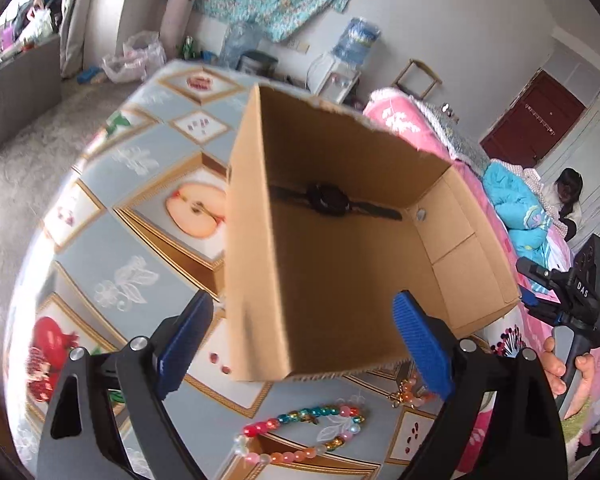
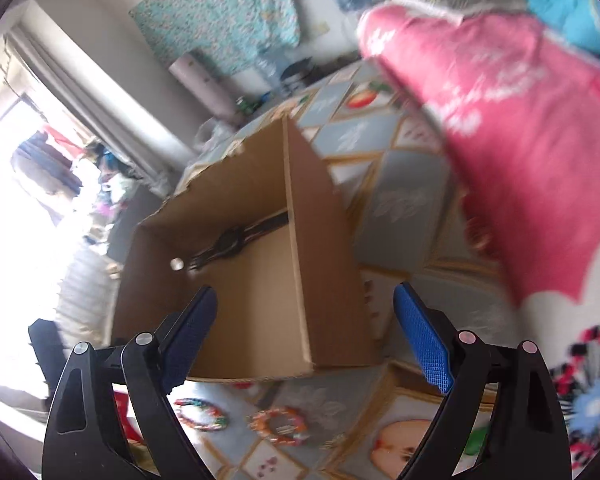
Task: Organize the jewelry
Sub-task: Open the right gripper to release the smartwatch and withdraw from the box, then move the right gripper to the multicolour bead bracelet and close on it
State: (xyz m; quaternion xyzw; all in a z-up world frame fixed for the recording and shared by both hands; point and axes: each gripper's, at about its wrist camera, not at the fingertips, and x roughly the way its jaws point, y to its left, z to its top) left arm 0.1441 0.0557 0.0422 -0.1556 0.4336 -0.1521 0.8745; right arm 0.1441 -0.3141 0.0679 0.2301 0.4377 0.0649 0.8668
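An open cardboard box (image 1: 340,264) stands on the fruit-print tablecloth (image 1: 140,200). A black wristwatch (image 1: 328,200) lies inside it against the far wall, with a small round silver piece (image 1: 421,213) near the corner. My left gripper (image 1: 300,344) is open and empty, just above the box's near edge. A colourful bead bracelet (image 1: 300,436) and an orange bead piece (image 1: 410,394) lie on the cloth in front of the box. In the right wrist view the box (image 2: 252,280) holds the watch (image 2: 232,244). My right gripper (image 2: 304,340) is open and empty. Two bead bracelets (image 2: 200,414) (image 2: 278,426) lie below it.
A pink floral blanket (image 2: 520,140) covers a bed beside the table. The right hand-held gripper (image 1: 572,300) shows at the right of the left wrist view. A water dispenser (image 1: 340,64) stands by the far wall. A person (image 1: 568,196) sits far right.
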